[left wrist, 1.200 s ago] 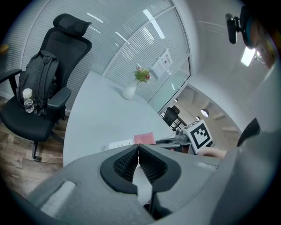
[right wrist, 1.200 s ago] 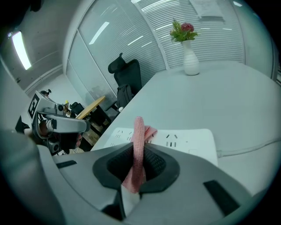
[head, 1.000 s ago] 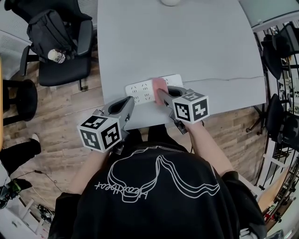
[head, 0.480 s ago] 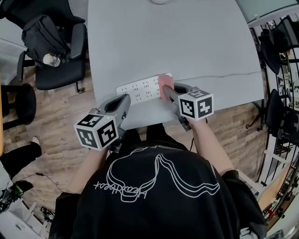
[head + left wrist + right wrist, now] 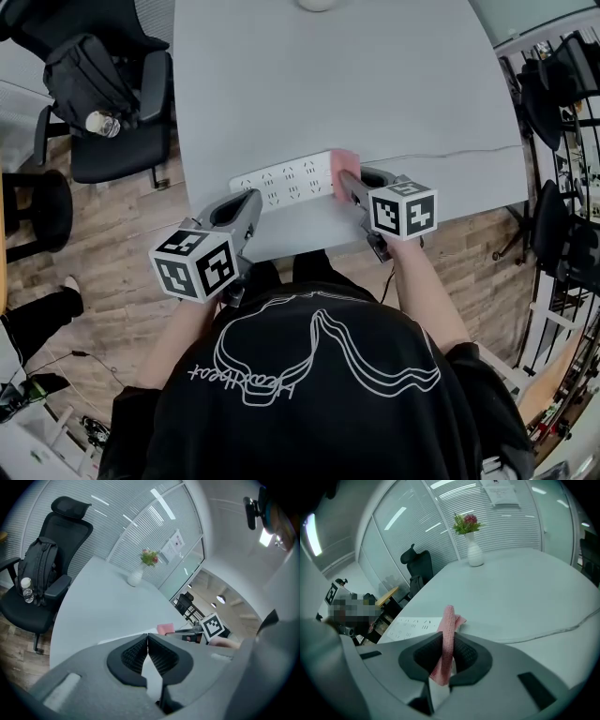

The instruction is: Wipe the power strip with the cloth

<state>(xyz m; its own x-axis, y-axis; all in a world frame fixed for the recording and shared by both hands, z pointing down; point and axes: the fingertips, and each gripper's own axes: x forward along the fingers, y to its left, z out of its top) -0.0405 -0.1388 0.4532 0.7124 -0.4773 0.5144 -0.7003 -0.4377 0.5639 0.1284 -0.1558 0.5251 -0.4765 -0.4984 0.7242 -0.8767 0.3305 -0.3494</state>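
Power strip (image 5: 281,180), white and long, lies on the grey desk (image 5: 356,84) close to its near edge, and its thin cable (image 5: 450,152) runs from the right end toward the desk's right edge. Left gripper (image 5: 248,195) hangs over the near edge just beside the strip's left end, with its jaws pressed together and nothing between them, while the right gripper (image 5: 349,183) is at the strip's right end. Its jaws pinch the small pink cloth (image 5: 345,161), which rests on that right end of the strip.
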